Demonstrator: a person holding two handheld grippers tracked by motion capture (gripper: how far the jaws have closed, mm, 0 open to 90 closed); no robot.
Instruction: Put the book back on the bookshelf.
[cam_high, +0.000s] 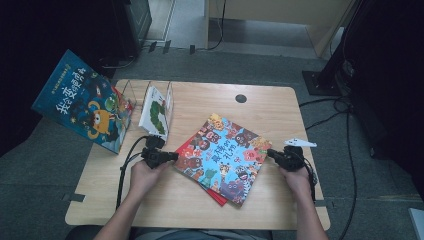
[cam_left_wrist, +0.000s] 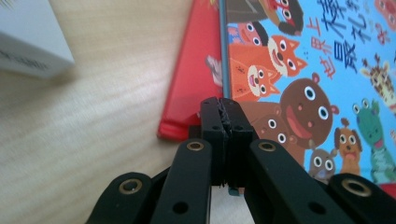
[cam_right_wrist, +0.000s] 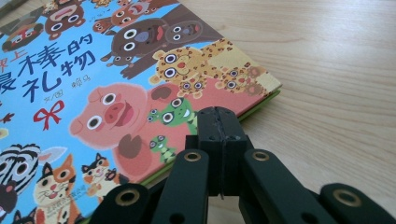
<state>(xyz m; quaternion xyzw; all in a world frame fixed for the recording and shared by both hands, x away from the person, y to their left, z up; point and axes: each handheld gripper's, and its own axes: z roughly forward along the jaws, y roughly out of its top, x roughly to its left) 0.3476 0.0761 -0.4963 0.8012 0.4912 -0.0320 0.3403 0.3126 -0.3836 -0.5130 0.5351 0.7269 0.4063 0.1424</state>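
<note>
Blue animal-print book (cam_high: 225, 155), red book (cam_left_wrist: 194, 79) under it, black grippers, light wood-grain table (cam_high: 280, 107)

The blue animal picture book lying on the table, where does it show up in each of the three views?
High view: the blue animal picture book lies flat at table centre, between the two grippers.
Left gripper view: it covers the upper right, just past the closed jaws.
Right gripper view: it covers the left, its corner beside the closed jaws.
Shared landmark: the title in dark blue characters on its cover.
</note>
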